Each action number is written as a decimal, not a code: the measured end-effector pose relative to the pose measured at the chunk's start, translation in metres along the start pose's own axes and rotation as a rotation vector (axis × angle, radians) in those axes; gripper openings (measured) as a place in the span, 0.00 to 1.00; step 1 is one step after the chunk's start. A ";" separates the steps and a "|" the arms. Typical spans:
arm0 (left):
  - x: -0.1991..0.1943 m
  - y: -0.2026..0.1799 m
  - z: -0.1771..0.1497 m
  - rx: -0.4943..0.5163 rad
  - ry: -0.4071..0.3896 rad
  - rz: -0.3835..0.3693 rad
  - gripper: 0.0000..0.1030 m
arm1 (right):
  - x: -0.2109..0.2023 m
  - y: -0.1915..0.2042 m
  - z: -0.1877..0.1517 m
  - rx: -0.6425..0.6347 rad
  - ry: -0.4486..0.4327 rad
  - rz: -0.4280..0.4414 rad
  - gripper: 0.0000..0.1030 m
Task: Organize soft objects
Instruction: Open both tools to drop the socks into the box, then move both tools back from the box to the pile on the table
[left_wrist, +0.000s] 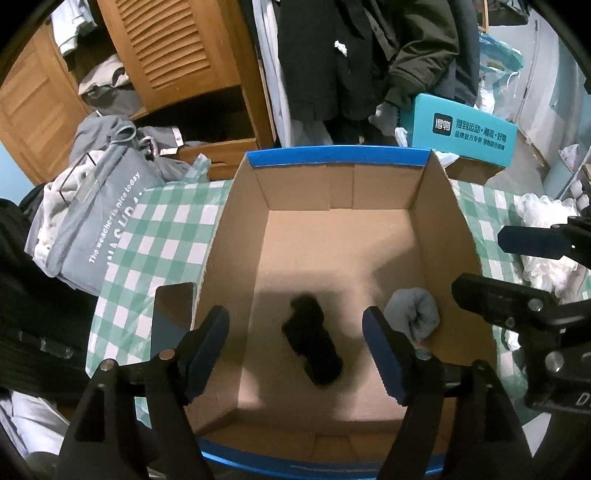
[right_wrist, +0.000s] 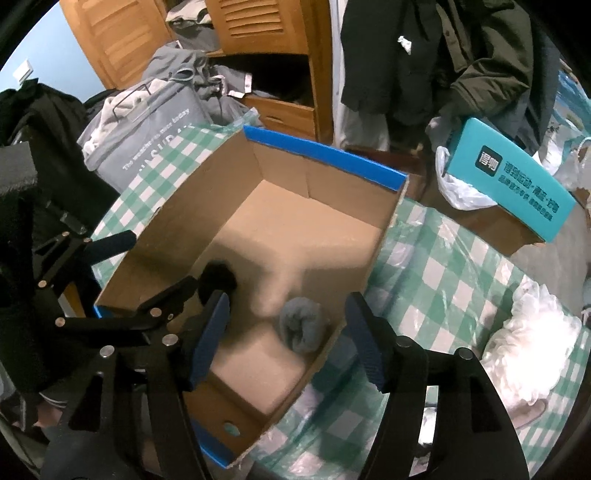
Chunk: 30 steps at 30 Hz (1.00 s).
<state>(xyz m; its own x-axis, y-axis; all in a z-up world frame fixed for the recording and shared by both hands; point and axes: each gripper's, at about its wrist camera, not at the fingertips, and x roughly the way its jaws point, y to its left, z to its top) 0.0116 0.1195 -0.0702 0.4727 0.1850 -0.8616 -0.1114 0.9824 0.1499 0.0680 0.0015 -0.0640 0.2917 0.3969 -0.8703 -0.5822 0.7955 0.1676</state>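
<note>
An open cardboard box (left_wrist: 439, 229) with blue edges stands on a green checked cloth. A black rolled sock (left_wrist: 314, 343) and a grey rolled sock (left_wrist: 415, 317) lie on its floor at the near end. My left gripper (left_wrist: 295, 350) is open and empty above the black sock. In the right wrist view the box (right_wrist: 369, 243) holds the grey sock (right_wrist: 301, 326) and the black sock (right_wrist: 219, 278). My right gripper (right_wrist: 286, 338) is open and empty over the box's near right corner, above the grey sock.
A grey laundry bag (left_wrist: 92, 218) full of clothes stands left of the box. A teal box (left_wrist: 465, 131) sits behind it. White soft items (right_wrist: 532, 339) lie on the cloth to the right. A wooden wardrobe (left_wrist: 173, 48) and hanging dark coats (left_wrist: 354, 55) stand behind.
</note>
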 end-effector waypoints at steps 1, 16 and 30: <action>0.000 -0.001 0.000 0.001 0.000 -0.001 0.78 | -0.002 -0.002 0.000 0.004 -0.003 -0.001 0.65; -0.011 -0.027 0.006 0.047 -0.022 -0.038 0.78 | -0.030 -0.032 -0.016 0.063 -0.038 -0.037 0.66; -0.022 -0.066 0.010 0.109 -0.039 -0.073 0.78 | -0.061 -0.066 -0.045 0.114 -0.055 -0.088 0.68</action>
<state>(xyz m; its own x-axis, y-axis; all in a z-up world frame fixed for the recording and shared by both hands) 0.0169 0.0512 -0.0564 0.5100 0.1120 -0.8529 0.0187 0.9898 0.1411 0.0545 -0.0954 -0.0431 0.3810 0.3450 -0.8578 -0.4631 0.8742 0.1459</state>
